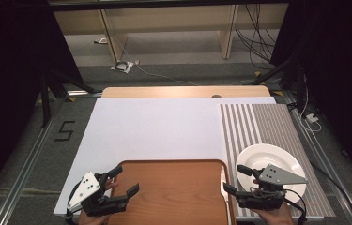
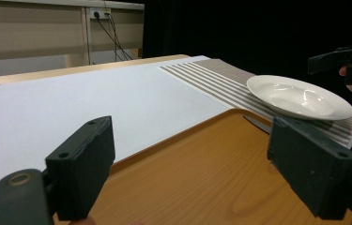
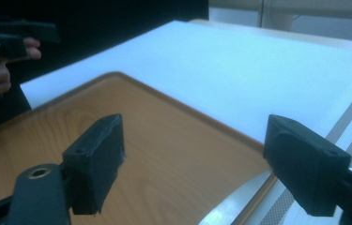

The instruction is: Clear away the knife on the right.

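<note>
Two tongs hover over the near edge of the counter (image 1: 155,126), both spread wide and grasping nothing. Left tongs (image 1: 122,180) hang over the near left corner of the wooden tray (image 1: 173,192), apparently ready to steady it. A pale utensil (image 1: 224,180) lies along the tray's right rim, probably just set down. Right tongs (image 1: 238,179), released, sit between tray and white plate (image 1: 270,157), which rests on the striped mat (image 1: 263,126) at the right.
</note>
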Demonstrator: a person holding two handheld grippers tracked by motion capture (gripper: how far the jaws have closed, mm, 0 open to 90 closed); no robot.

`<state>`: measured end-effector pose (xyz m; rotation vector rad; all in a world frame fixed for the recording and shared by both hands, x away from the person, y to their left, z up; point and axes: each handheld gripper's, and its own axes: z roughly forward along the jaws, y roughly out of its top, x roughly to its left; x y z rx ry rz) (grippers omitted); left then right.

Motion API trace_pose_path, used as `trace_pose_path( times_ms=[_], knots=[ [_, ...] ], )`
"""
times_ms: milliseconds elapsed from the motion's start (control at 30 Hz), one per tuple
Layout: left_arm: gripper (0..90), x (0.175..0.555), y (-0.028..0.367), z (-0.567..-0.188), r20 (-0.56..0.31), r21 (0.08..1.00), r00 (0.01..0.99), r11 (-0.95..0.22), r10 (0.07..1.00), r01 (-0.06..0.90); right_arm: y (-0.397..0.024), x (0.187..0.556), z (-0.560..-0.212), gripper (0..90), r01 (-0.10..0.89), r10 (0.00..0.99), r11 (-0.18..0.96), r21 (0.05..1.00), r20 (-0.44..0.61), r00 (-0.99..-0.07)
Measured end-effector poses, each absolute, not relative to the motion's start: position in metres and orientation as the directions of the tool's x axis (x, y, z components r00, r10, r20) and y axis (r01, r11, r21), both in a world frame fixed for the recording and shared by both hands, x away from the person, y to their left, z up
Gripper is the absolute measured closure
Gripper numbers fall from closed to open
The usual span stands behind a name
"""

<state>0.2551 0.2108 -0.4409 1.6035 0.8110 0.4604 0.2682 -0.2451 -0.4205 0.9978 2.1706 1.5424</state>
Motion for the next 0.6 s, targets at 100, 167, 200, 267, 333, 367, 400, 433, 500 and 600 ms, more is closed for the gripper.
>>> trace_pose_path(
  times_ms=[100,167,200,267,333,367,400,433,500,600],
  knots=[
    [15.3,0.2552,0.2102,-0.4409,-0.144,0.969,0.678,-0.037,0.721,0.246,-0.2467,0.2688,-0.4206,19.9,0.364,0.688,0.168,0.916,0.155,-0.709],
    [15.3,0.2553,0.2103,-0.4408,-0.146,0.968,0.677,-0.036,0.721,0.247,-0.2469,0.2685,-0.4204,19.1,0.362,0.689,0.167,0.917,0.154,-0.708],
    [15.3,0.2554,0.2104,-0.4409,-0.147,0.968,0.677,-0.034,0.721,0.247,-0.2466,0.2685,-0.4205,18.4,0.36,0.691,0.167,0.918,0.151,-0.707],
    [15.2,0.2555,0.2106,-0.4409,-0.148,0.968,0.677,-0.033,0.721,0.248,-0.246,0.2682,-0.4206,17.2,0.352,0.689,0.166,0.921,0.147,-0.709],
    [15.2,0.2553,0.2105,-0.4409,-0.148,0.968,0.677,-0.033,0.721,0.247,-0.2452,0.2672,-0.4201,16.6,0.339,0.689,0.164,0.926,0.138,-0.711],
    [15.2,0.2554,0.2106,-0.4409,-0.147,0.968,0.677,-0.034,0.721,0.247,-0.2451,0.2665,-0.4195,16.4,0.33,0.69,0.165,0.929,0.131,-0.712],
    [15.2,0.2554,0.2106,-0.4409,-0.147,0.968,0.677,-0.035,0.721,0.247,-0.2451,0.266,-0.4191,16.4,0.324,0.689,0.161,0.932,0.129,-0.713],
    [15.2,0.2554,0.2106,-0.4409,-0.147,0.968,0.678,-0.034,0.721,0.247,-0.2451,0.2658,-0.4189,16.4,0.318,0.69,0.159,0.934,0.125,-0.713],
    [15.2,0.2554,0.2105,-0.4409,-0.147,0.969,0.677,-0.034,0.721,0.246,-0.2453,0.2651,-0.4187,16.3,0.309,0.7,0.159,0.938,0.113,-0.705],
    [15.2,0.2554,0.2106,-0.4409,-0.147,0.969,0.677,-0.033,0.721,0.246,-0.2459,0.265,-0.4189,16.3,0.302,0.7,0.15,0.941,0.115,-0.705]
  ],
)
